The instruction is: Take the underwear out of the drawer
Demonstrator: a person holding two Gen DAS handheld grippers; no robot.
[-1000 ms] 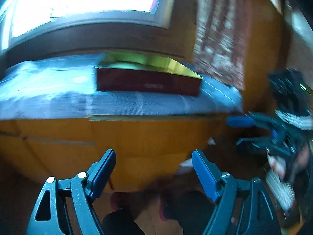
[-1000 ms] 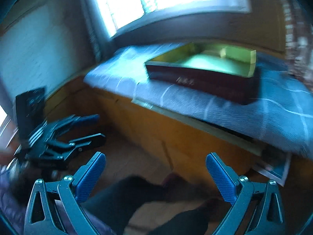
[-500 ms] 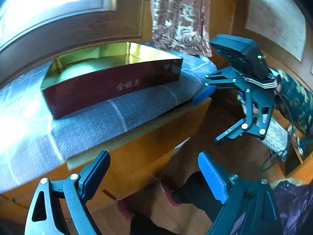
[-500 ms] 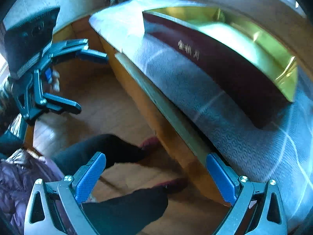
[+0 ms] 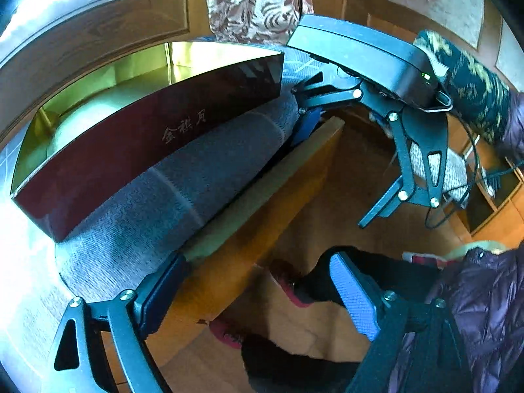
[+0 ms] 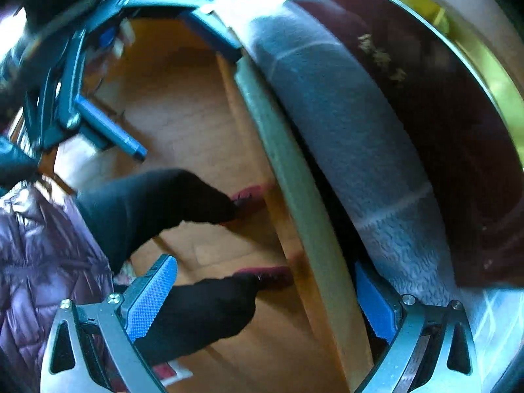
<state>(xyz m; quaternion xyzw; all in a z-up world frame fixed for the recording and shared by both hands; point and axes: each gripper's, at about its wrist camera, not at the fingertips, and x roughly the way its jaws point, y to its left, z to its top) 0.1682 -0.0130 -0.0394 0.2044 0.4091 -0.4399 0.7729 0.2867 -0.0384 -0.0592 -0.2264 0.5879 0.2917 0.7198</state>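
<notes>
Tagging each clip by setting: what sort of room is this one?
Probably a bedroom or sitting room in a home: a wooden cabinet under a window, topped with a grey cloth and an open gift box, a patterned curtain and wood flooring.

Wooden cabinet (image 5: pixel 249 229) under grey cloth (image 5: pixel 196 177) (maroon box (image 5: pixel 147 137) atop)

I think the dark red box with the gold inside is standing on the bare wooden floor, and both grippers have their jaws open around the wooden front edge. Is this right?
Not quite. The dark red box stands on the grey cloth that covers the wooden top, not on the floor; the left wrist view shows it. The rest holds: the left gripper and the right gripper both have their jaws open around the wooden front edge.
</notes>
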